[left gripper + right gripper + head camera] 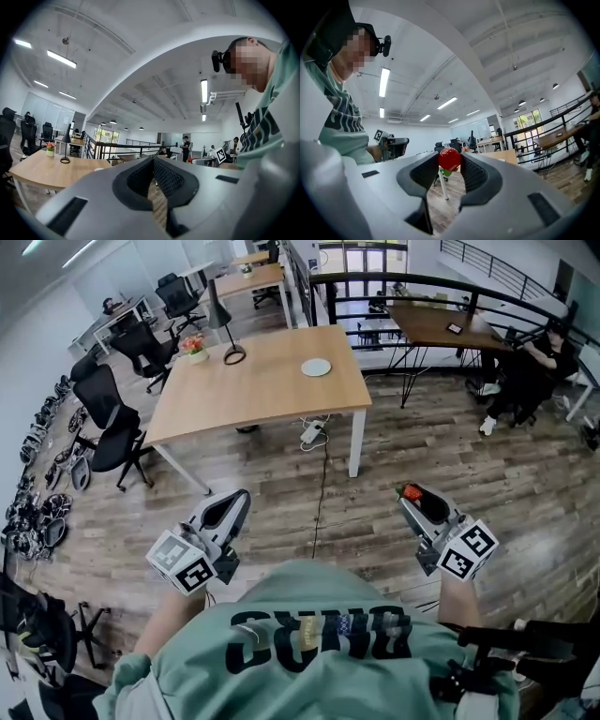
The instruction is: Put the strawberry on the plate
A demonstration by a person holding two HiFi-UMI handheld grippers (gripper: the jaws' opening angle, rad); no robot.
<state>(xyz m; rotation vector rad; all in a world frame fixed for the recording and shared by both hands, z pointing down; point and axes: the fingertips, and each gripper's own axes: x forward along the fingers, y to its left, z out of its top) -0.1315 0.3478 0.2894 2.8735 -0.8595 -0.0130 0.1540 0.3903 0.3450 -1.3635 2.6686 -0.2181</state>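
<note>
**Strawberry pinched in your right gripper, plate well away on the table**

Head view: your right gripper point(411, 496) carries the strawberry point(410, 491) at its tips, where it shows only as a small red spot with most of it covered by the jaws. Your left gripper point(237, 500) points the same way, over the plank floor. From up here you cannot tell whether its jaws meet. The white plate point(316, 367) lies on the wooden table point(244, 395), well apart from both grippers. Your hands are hidden under the marker cubes and your shirt.

Left gripper view: the jaws are pressed together at the tips with nothing between them. Only a narrow slit of floor shows lower down between the pads. The table point(42, 171) sits off to the left, its near end cut off by the gripper body. A small pale shape on it may be the plate, but it is too small to tell.

Right gripper view: the jaws stand partly spread and pinch the strawberry point(449, 158) between the pad tips, one pad touching each side. A bit of green leaf peeks out below it. The plate cannot be made out here — the gripper body blocks the lower half of the view.
</note>
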